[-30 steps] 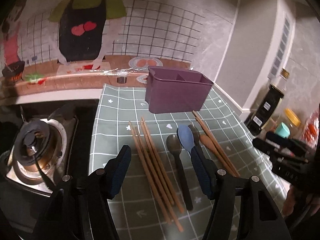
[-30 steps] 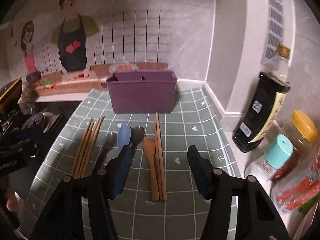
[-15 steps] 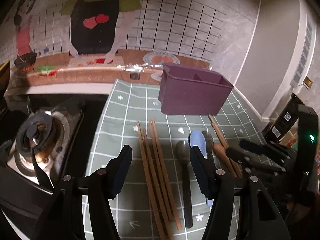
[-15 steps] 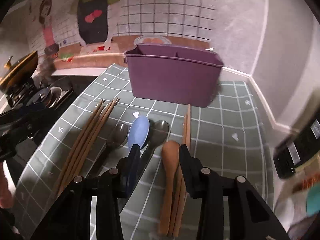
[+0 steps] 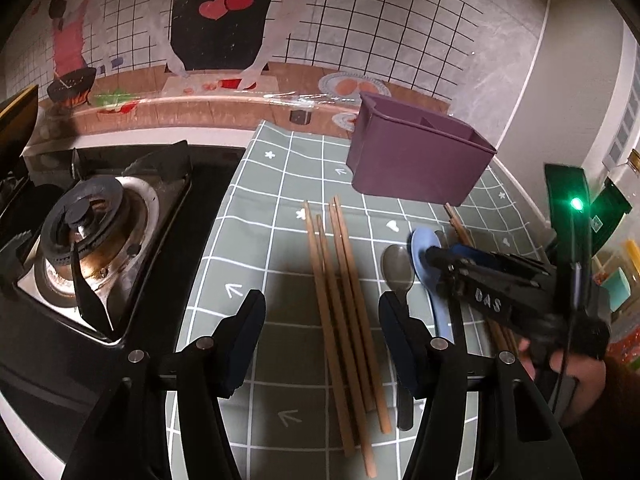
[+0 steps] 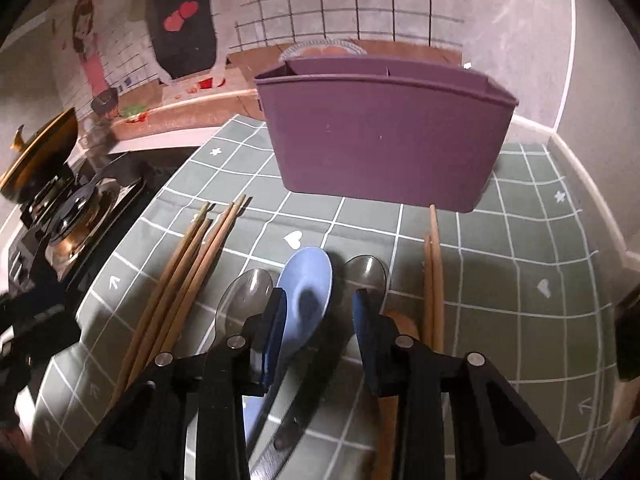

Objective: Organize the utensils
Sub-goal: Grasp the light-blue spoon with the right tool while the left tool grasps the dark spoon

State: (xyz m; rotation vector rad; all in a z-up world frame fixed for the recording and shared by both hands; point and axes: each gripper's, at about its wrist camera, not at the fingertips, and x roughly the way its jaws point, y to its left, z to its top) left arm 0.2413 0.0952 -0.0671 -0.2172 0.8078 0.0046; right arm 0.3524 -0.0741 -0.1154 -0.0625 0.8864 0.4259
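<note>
A purple divided caddy (image 5: 416,160) (image 6: 384,136) stands at the back of the green grid mat (image 5: 256,208). Several wooden chopsticks (image 5: 340,300) (image 6: 188,272) lie in front of it, running between the fingers of my left gripper (image 5: 322,340), which hangs open above them. My right gripper (image 6: 320,320) (image 5: 436,264) is low over a blue spoon (image 6: 306,296) (image 5: 424,252). Its jaws are closing with the spoon's bowl between them, and a gap still shows at the right pad. Metal spoons (image 6: 244,292) (image 6: 368,272) flank the blue one. A wooden spoon (image 6: 400,324) and two more chopsticks (image 6: 434,280) lie to the right.
A gas stove burner (image 5: 88,232) (image 6: 68,216) borders the mat on the left. Jars and bottles (image 5: 620,280) stand by the right wall. A hand (image 5: 576,376) holds the right gripper's handle. The illustrated tiled wall rises behind the caddy.
My right gripper came down and forward onto the blue spoon while its jaws narrowed. My left gripper sank slightly toward the chopsticks and stayed wide.
</note>
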